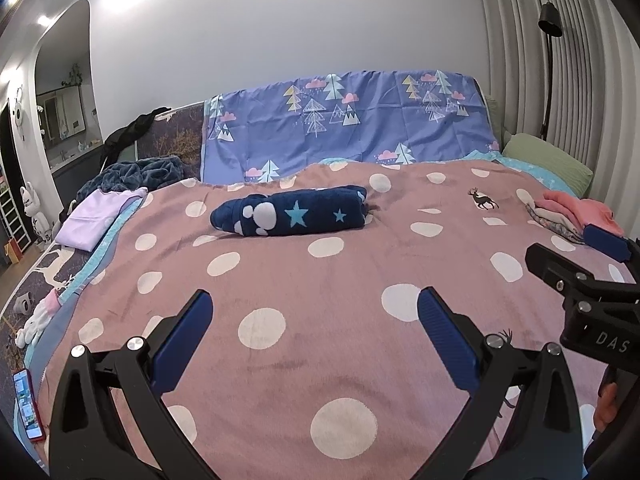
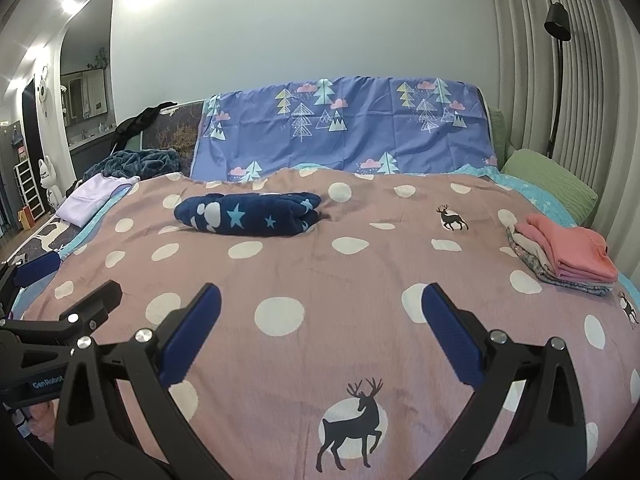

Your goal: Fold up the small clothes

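A folded navy garment with stars and white shapes lies near the far middle of the pink dotted blanket; it also shows in the right wrist view. A stack of folded clothes with a pink piece on top sits at the right edge, partly seen in the left wrist view. My left gripper is open and empty above the near blanket. My right gripper is open and empty beside it, on its right. Each gripper shows at the edge of the other's view.
A lilac folded cloth and a dark blue rumpled blanket lie at the far left. A blue tree-print sheet covers the headboard. A green pillow is at far right. A phone lies at the left bed edge.
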`<state>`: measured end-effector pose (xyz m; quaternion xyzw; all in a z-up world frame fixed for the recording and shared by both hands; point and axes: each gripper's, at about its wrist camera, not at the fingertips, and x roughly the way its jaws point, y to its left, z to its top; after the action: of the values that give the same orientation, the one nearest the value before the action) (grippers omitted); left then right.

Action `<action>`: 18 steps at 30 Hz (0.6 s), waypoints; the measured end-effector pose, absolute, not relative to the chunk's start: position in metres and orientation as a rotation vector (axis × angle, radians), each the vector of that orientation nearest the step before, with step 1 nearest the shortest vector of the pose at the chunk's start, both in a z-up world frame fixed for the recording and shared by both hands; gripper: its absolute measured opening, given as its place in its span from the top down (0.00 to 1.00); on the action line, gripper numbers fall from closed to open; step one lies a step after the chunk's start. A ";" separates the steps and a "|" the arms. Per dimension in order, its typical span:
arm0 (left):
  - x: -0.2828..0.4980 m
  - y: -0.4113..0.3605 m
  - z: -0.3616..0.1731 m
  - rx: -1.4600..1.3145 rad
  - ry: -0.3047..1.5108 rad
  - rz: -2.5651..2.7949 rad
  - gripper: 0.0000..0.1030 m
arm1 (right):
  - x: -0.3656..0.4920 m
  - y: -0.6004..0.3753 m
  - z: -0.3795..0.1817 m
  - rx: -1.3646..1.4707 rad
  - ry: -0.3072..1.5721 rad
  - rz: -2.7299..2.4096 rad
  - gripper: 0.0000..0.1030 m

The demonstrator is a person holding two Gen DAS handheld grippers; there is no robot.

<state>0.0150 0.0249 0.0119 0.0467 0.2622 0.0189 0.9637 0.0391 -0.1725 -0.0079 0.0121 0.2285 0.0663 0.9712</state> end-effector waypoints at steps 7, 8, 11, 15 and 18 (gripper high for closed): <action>0.016 0.025 0.009 0.094 0.542 0.032 0.01 | 0.041 -0.173 -0.008 0.024 0.464 0.131 0.02; 0.017 0.026 0.008 0.095 0.544 0.031 0.01 | 0.041 -0.173 -0.008 0.024 0.464 0.131 0.02; 0.017 0.025 0.006 0.095 0.548 0.029 0.01 | 0.041 -0.174 -0.009 0.023 0.466 0.129 0.02; 0.018 0.025 0.005 0.093 0.553 0.024 0.01 | 0.042 -0.176 -0.012 0.024 0.472 0.130 0.02; 0.018 0.026 0.004 0.094 0.556 0.022 0.01 | 0.043 -0.178 -0.015 0.023 0.478 0.125 0.02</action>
<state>0.0184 0.0257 0.0037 0.0465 0.2742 0.0110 0.9605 0.0431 -0.1782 -0.0150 0.0112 0.2364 0.0621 0.9696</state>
